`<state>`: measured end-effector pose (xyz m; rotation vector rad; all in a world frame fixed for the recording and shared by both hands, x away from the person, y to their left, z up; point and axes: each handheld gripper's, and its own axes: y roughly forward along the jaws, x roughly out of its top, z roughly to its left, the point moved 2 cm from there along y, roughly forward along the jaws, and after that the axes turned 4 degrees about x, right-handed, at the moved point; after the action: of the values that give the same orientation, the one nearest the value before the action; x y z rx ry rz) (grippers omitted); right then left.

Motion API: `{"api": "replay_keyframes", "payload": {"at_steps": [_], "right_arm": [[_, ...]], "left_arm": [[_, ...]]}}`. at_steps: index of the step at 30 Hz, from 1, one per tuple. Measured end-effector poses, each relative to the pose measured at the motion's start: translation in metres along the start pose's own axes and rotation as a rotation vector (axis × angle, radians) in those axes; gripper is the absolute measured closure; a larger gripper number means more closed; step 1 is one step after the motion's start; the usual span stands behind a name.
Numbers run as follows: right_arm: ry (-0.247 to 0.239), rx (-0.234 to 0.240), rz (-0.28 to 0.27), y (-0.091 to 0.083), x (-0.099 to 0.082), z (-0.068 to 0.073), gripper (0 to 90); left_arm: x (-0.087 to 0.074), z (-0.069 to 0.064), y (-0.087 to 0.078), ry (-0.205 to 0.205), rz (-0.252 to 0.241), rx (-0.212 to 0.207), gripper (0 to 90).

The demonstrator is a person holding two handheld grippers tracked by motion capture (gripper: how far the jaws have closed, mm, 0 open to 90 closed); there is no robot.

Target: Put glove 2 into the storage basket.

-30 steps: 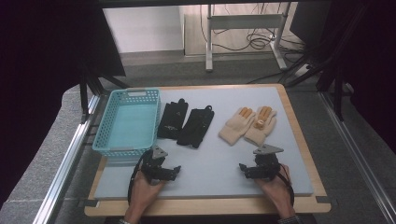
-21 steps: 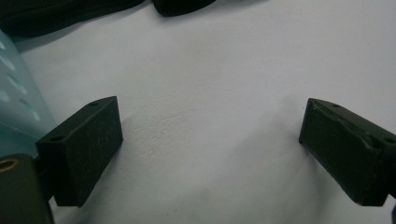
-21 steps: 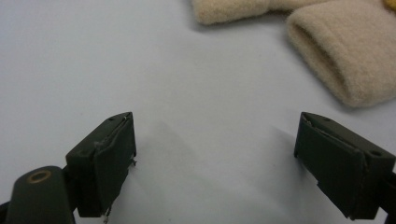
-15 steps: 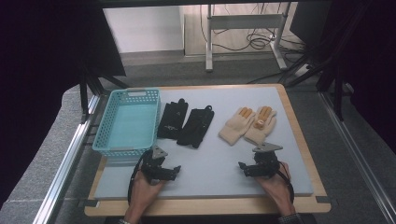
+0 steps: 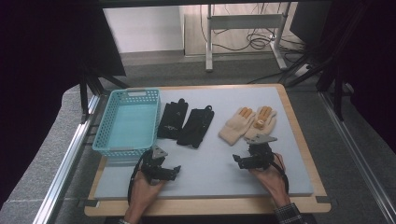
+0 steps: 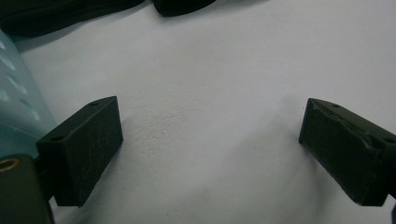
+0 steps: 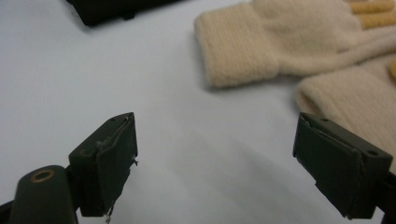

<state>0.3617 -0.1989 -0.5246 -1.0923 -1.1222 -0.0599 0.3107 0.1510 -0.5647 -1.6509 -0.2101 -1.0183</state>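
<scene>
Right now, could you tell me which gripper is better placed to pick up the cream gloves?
The right gripper. It sits open just below the cream gloves, whose cuffs lie right ahead of its jaws. The left gripper is nearer the basket and black gloves.

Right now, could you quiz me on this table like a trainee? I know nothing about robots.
1. True or false: the blue basket holds a glove.
2. Which pair lies nearer the right gripper: A black gloves, B cream gloves?
3. Fill in: the left gripper has its fingers ____ over bare mat.

Key: 1 false; 2 B; 3 open.
</scene>
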Motion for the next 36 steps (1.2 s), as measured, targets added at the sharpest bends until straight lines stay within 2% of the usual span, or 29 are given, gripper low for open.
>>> {"api": "replay_keyframes", "payload": {"at_steps": [5,11,19,23,31,36], "right_arm": [[-0.01,0.018,-0.006,0.007,0.013,0.003,13.5],[-0.015,0.066,-0.016,0.019,0.029,0.007,16.0],[-0.055,0.071,-0.002,0.036,0.046,0.016,17.4],[-0.063,0.07,-0.011,0.042,0.055,0.02,17.4],[-0.055,0.06,-0.014,0.057,0.071,0.019,17.4],[-0.041,0.085,-0.02,0.07,0.082,0.016,21.4]], "left_arm": [[0.0,0.0,0.0,0.0,0.0,0.0,6.4],[0.0,0.0,0.0,0.0,0.0,0.0,6.4],[0.0,0.0,0.0,0.001,0.001,0.0,6.4],[0.0,0.0,0.0,0.001,0.001,0.0,6.4],[0.0,0.0,0.0,0.0,0.001,-0.001,6.4],[0.0,0.0,0.0,0.001,0.001,-0.001,6.4]]}}
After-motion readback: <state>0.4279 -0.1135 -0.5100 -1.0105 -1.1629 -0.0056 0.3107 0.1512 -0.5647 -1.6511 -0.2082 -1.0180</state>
